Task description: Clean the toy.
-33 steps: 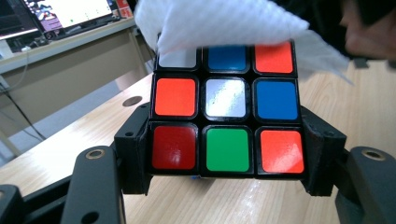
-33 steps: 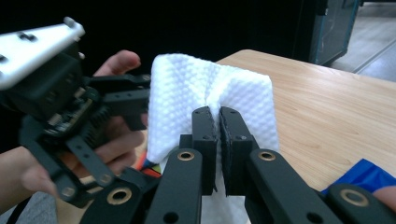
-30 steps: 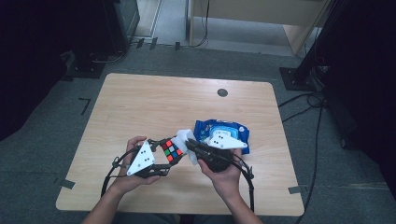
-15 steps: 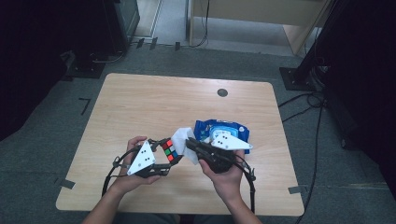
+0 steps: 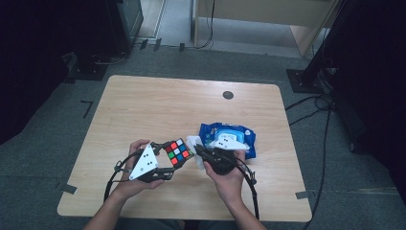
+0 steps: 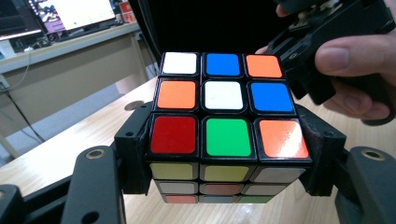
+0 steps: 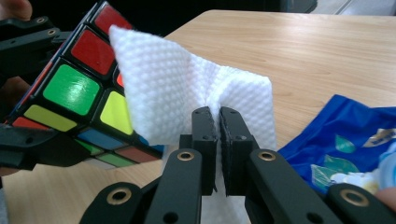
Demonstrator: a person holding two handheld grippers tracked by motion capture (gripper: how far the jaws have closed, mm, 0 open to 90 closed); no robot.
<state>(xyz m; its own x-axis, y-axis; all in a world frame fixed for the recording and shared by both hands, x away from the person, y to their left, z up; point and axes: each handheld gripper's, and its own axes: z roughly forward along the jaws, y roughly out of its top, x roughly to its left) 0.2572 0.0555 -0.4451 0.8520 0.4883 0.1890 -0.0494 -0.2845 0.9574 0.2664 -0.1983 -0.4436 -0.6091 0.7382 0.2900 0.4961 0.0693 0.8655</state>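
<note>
A scrambled colour cube (image 5: 177, 151) (image 6: 224, 121) (image 7: 79, 88) is held above the table near its front edge, with my left gripper (image 5: 168, 163) (image 6: 224, 158) shut on its lower sides. My right gripper (image 5: 200, 154) (image 7: 219, 116) is shut on a white textured wipe (image 7: 177, 88) (image 5: 195, 146). The wipe lies against the cube's right face and covers part of it. In the left gripper view the right hand and its gripper (image 6: 336, 46) sit just past the cube's upper right corner.
A blue pack of wet wipes (image 5: 231, 137) (image 7: 345, 144) lies on the wooden table (image 5: 158, 105) just behind my right hand. A small round dark grommet (image 5: 228, 95) sits near the table's far edge. Cables trail from both grippers toward the person.
My right gripper has come down a little with the wipe against the cube. The left hand and the cube have stayed in place.
</note>
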